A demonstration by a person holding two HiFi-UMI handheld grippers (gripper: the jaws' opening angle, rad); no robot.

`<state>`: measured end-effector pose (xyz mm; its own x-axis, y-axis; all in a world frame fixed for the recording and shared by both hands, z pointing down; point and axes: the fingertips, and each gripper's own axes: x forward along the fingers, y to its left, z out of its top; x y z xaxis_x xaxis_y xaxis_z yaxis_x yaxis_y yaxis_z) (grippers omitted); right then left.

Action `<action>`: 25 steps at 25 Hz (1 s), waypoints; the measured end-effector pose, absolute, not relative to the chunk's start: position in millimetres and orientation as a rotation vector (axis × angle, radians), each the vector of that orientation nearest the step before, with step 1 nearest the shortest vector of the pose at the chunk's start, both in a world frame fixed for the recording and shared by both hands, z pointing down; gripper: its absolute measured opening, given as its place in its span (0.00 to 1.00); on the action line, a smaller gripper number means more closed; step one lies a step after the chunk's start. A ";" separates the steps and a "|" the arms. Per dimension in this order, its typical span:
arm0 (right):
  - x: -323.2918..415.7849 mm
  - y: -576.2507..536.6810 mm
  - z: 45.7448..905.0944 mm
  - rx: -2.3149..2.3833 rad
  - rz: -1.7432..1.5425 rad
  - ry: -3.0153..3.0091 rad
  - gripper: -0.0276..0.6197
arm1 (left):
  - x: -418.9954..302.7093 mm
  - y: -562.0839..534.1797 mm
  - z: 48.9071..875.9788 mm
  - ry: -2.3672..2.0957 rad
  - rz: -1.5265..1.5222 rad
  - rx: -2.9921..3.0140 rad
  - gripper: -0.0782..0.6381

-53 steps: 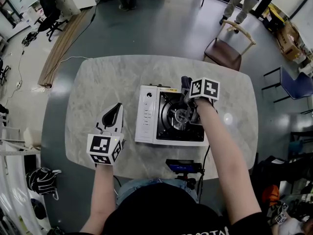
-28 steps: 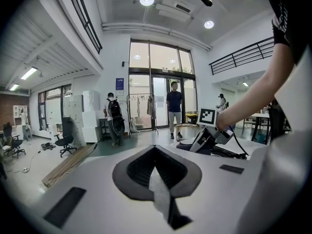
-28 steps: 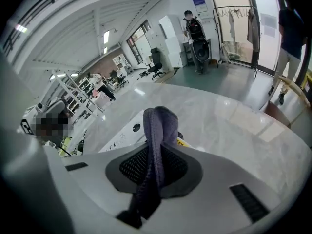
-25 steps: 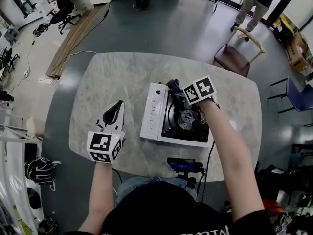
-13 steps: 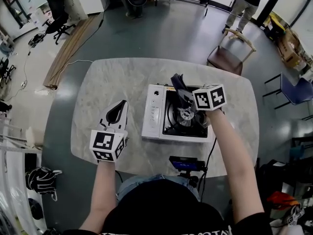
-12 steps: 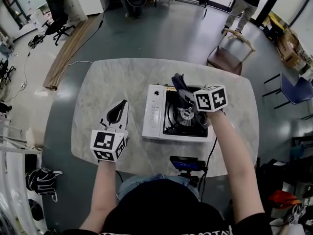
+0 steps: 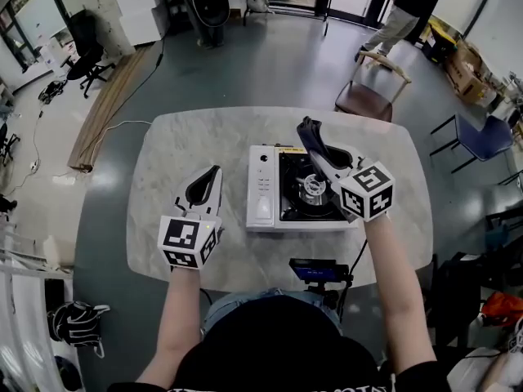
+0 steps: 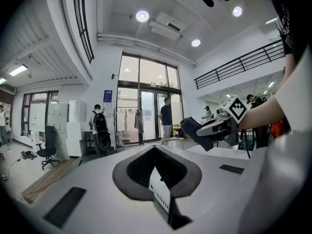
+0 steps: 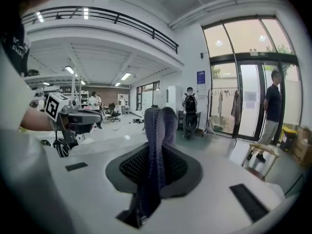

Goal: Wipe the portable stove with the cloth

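Observation:
The portable stove (image 7: 296, 199), white with a black burner top, sits on the marble table (image 7: 163, 149) right of centre. My right gripper (image 7: 310, 132) is raised above the stove's far right part and is shut on a dark blue cloth (image 7: 314, 140). In the right gripper view the cloth (image 9: 157, 130) hangs folded between the jaws, clear of any surface. My left gripper (image 7: 214, 173) hovers left of the stove, jaws shut and empty. The left gripper view shows its closed jaws (image 8: 155, 152) and the cloth (image 8: 197, 132) in the other gripper.
A small black device on a stand (image 7: 319, 271) sits at the table's near edge. A brown chair (image 7: 369, 96) stands beyond the far right corner, and a person (image 7: 400, 11) walks behind it. Bare tabletop lies left of the stove.
My right gripper has lifted the cloth off the burner and drawn back toward the right and near side. The left gripper has stayed in place.

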<state>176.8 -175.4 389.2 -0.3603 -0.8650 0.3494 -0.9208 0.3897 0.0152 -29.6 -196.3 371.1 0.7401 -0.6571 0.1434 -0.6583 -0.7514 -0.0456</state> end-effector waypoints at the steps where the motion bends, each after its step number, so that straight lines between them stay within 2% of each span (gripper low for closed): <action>1: 173.0 -168.7 382.7 1.583 0.201 -2.332 0.15 | -31.3 -195.5 370.3 -1.097 0.231 2.929 0.12; 6: 157.4 -139.9 349.7 1.715 -0.041 -2.207 0.15 | -36.3 -195.6 363.2 -1.062 0.202 2.952 0.12; 16: 165.4 -73.3 300.9 2.117 -0.101 -2.102 0.15 | -40.2 -188.6 340.6 -0.964 0.110 3.023 0.12; 25: 196.8 -43.7 314.4 2.204 -0.100 -2.024 0.15 | -25.0 -185.8 333.2 -1.006 0.011 3.015 0.12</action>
<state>196.8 -43.7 314.4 0.0884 -0.9948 0.0502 -0.9850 -0.0798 0.1532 -25.0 -185.8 333.2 0.7995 -0.6006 -0.0049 -0.6003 -0.7989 -0.0373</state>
